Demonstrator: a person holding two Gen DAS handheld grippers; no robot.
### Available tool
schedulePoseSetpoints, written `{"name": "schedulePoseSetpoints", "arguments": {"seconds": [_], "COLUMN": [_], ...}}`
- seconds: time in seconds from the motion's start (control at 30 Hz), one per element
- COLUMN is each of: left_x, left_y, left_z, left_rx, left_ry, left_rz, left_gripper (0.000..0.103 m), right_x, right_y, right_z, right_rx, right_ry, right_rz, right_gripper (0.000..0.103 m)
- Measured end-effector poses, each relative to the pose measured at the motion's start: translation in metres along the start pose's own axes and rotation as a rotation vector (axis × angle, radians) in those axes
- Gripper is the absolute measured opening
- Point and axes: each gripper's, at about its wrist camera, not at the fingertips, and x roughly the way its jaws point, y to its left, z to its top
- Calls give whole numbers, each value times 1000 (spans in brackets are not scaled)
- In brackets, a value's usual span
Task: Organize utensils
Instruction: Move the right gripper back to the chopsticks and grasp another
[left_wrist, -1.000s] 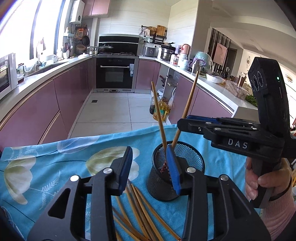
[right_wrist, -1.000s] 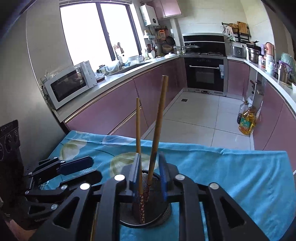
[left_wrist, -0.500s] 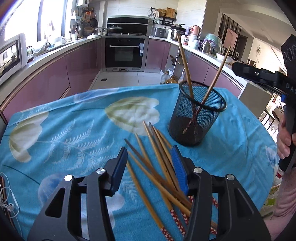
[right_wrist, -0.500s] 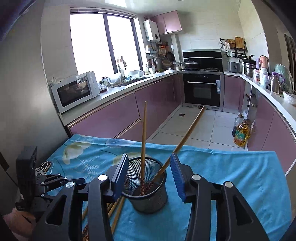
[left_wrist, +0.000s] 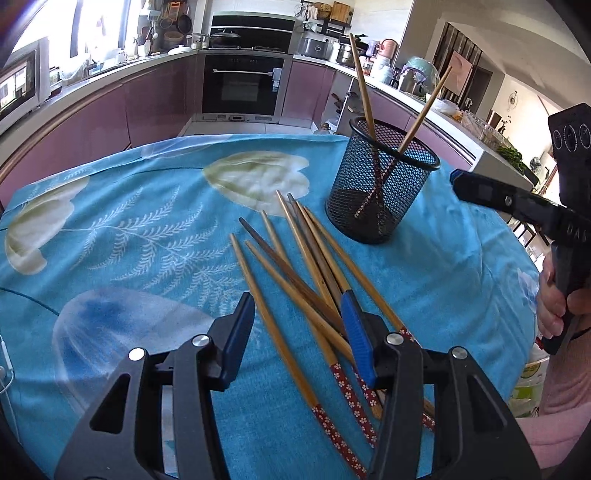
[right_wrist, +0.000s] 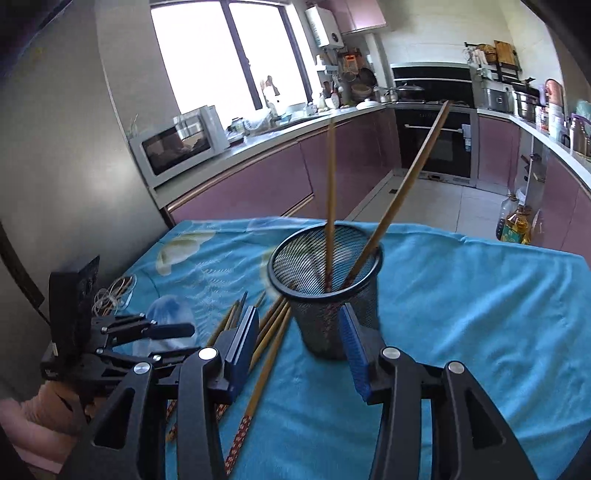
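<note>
A black mesh cup (left_wrist: 376, 199) (right_wrist: 325, 295) stands on the blue flowered tablecloth (left_wrist: 147, 240). Two chopsticks lean in the cup, one nearly upright (right_wrist: 330, 184), the other tilted right (right_wrist: 413, 173). Several loose chopsticks (left_wrist: 303, 266) (right_wrist: 269, 332) lie fanned on the cloth in front of the cup. My left gripper (left_wrist: 297, 306) hovers open just over their red-patterned ends; the pads press on none of them. My right gripper (right_wrist: 300, 317) is open and holds nothing, with the cup's base just beyond its fingertips. One of its fingers (left_wrist: 484, 192) shows right of the cup.
A coil of thin cable (right_wrist: 110, 295) lies near the table's left edge. Purple kitchen counters curve around behind, with a microwave (right_wrist: 177, 144) and an oven (left_wrist: 243, 88). An oil bottle (right_wrist: 517, 225) stands on the floor past the table's far edge.
The right gripper opened, leaving a chopstick leaning in the cup, and drew back. The left gripper came down and back from the cup to the loose chopsticks.
</note>
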Motion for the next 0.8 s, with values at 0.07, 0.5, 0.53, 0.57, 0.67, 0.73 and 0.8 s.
{"name": "schedulePoseSetpoints", "arguments": {"seconds": [0.07, 0.5, 0.53, 0.57, 0.67, 0.73, 0.8], "left_x": [0, 13, 13, 14, 15, 16, 17], "left_y": [-3, 2, 2, 2, 2, 2, 1], "left_z": [-2, -8, -8, -8, -8, -8, -7], "left_rx": [7, 1, 2, 4, 10, 14, 15], "left_ry": [11, 59, 59, 61, 67, 69, 71], "left_rz": [-13, -50, -51, -54, -54, -58, -63], "left_gripper": [47, 23, 22, 21, 21, 19, 19], "right_x": [11, 56, 59, 63, 63, 63, 64], "right_y": [11, 62, 62, 62, 59, 57, 53], "right_z": [-11, -48, -49, -50, -49, -49, -50], "right_rx": [-23, -91, -85, -79, -67, -62, -50], "right_ry": [52, 220, 230, 240, 242, 245, 260], "right_rz": [25, 132, 135, 136, 130, 110, 98], "right_gripper": [43, 22, 19, 19, 17, 15, 14]}}
